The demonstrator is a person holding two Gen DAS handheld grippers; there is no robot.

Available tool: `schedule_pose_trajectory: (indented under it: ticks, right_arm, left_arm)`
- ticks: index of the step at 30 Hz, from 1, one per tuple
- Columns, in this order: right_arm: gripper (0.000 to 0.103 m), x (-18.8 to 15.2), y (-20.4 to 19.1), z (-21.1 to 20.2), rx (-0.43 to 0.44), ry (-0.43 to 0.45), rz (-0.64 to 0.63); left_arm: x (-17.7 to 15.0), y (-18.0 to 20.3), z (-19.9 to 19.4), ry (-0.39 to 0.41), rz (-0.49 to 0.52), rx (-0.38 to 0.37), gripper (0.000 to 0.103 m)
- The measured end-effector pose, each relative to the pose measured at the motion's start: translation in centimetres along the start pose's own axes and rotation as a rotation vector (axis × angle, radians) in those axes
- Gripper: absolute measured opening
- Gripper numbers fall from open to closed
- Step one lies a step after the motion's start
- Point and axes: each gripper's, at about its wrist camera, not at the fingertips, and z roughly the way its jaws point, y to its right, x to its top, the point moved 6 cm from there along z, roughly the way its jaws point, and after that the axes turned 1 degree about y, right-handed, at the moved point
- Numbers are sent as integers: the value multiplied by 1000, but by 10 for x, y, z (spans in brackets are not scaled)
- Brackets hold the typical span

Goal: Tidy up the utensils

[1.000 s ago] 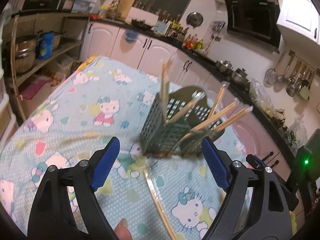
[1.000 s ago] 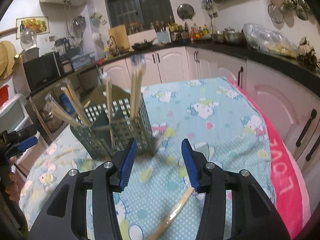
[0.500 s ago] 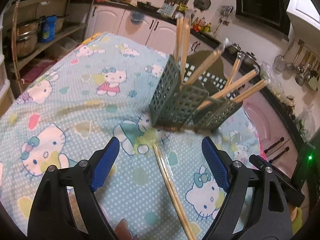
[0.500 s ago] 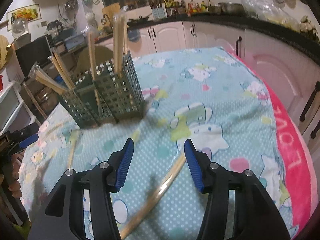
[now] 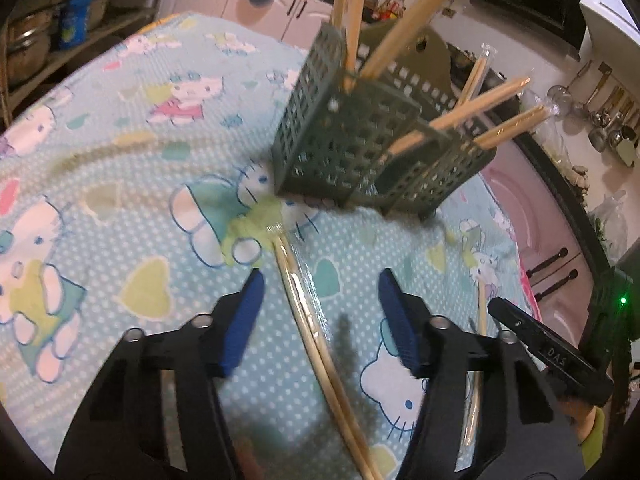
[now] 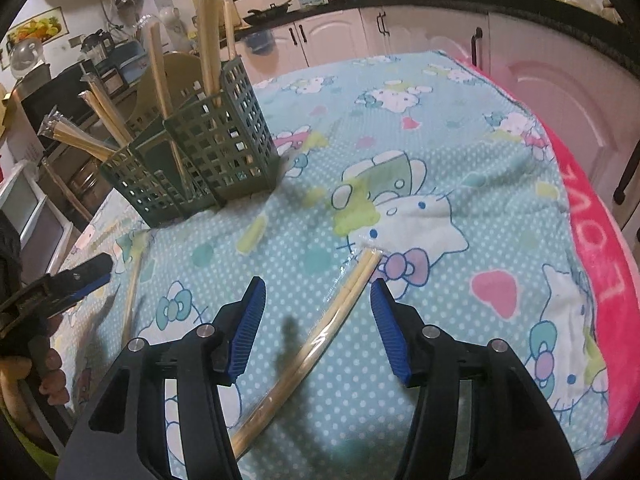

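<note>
A dark green lattice utensil holder [image 5: 360, 152] stands on the Hello Kitty cloth and holds several wrapped chopstick pairs; it also shows in the right wrist view [image 6: 200, 156]. My left gripper [image 5: 320, 316] is open, low over a wrapped chopstick pair [image 5: 316, 340] that lies between its fingers. My right gripper [image 6: 316, 320] is open, low over another wrapped pair [image 6: 332, 312] lying between its fingers. A third pair [image 6: 132, 300] lies on the cloth near the left gripper [image 6: 60, 284].
The table is covered by a light blue Hello Kitty cloth [image 6: 420, 128] with a pink edge [image 6: 592, 264] on the right. Kitchen cabinets [image 6: 400, 32] and a counter surround the table. Shelves with pots [image 5: 36, 44] stand at the left.
Both grippers have dropped lower toward the cloth and tilted down. Each now straddles a wrapped chopstick pair lying on the cloth. Both stay open.
</note>
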Motion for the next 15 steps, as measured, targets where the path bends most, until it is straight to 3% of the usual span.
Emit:
schedule_pose_trajectory:
  ticks: [4, 15]
  right_arm:
    - [53, -1, 8, 9, -9, -30, 29]
    - [53, 12, 9, 33, -64, -70, -7]
  left_arm:
    - [-4, -2, 15, -45, -14, -12, 43]
    - [9, -6, 29, -47, -8, 30, 41]
